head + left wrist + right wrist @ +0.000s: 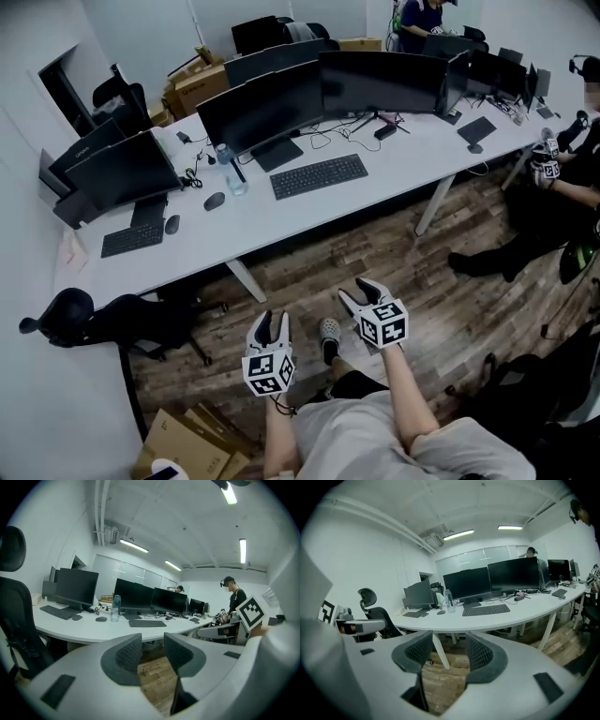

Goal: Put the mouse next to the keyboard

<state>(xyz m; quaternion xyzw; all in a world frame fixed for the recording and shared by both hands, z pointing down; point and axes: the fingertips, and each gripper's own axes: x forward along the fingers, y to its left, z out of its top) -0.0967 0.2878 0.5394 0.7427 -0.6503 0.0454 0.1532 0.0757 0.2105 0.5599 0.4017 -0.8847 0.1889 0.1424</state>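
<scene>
A dark mouse (215, 201) lies on the long white desk (394, 169), left of a clear water bottle (228, 170). The black keyboard (319, 175) rests to the bottle's right, in front of a monitor. Both grippers hang over the wooden floor, well short of the desk. My left gripper (272, 324) is open with nothing between its jaws, and my right gripper (361, 292) is open and empty too. In the left gripper view the mouse (101, 618) and keyboard (147, 623) sit far beyond the gripper (152, 653). The right gripper view shows keyboard (486, 610) and mouse (441, 612) past the gripper (449, 653).
Several dark monitors (262, 105) line the desk. A second keyboard (131, 239) and mouse (172, 223) lie at the left. A black office chair (112, 319) stands by the desk's near edge. A seated person (562, 187) is at the right, cardboard boxes (187, 441) at bottom left.
</scene>
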